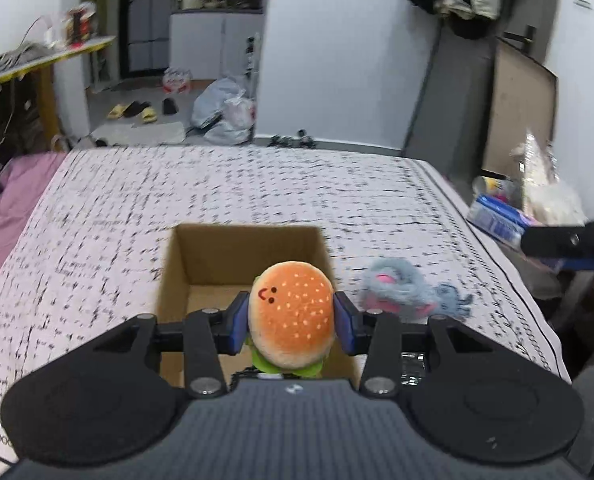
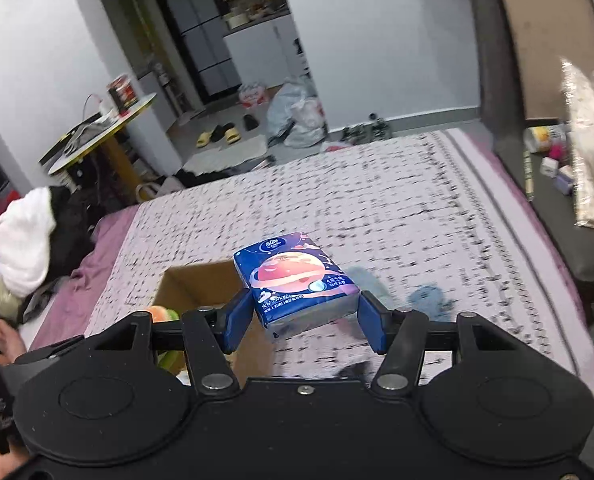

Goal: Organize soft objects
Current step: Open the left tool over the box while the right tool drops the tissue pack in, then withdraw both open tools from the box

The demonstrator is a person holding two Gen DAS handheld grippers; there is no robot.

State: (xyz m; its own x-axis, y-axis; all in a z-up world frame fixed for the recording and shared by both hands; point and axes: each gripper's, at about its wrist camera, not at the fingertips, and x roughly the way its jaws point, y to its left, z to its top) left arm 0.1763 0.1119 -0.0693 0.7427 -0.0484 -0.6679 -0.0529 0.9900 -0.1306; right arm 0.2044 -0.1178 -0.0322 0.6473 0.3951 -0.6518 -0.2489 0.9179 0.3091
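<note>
The left claw (image 1: pixel 291 322) is pinching the burger plush (image 1: pixel 291 316) between its blue pads, holding it above the open box (image 1: pixel 177 264) on the bed (image 1: pixel 97 208). The right claw (image 2: pixel 305 314) is gripping the tissue pack (image 2: pixel 297 280) by its sides, hanging just right of the box. A blue plush (image 1: pixel 409 290) is lying on the bed beside the box, waiting its turn. To my eye, the burger should be going in first: it should be lowered well inside the walls before the pads part, so it is not bouncing off the rim. The tissue pack is best kept clear until the left claw is out.
</note>
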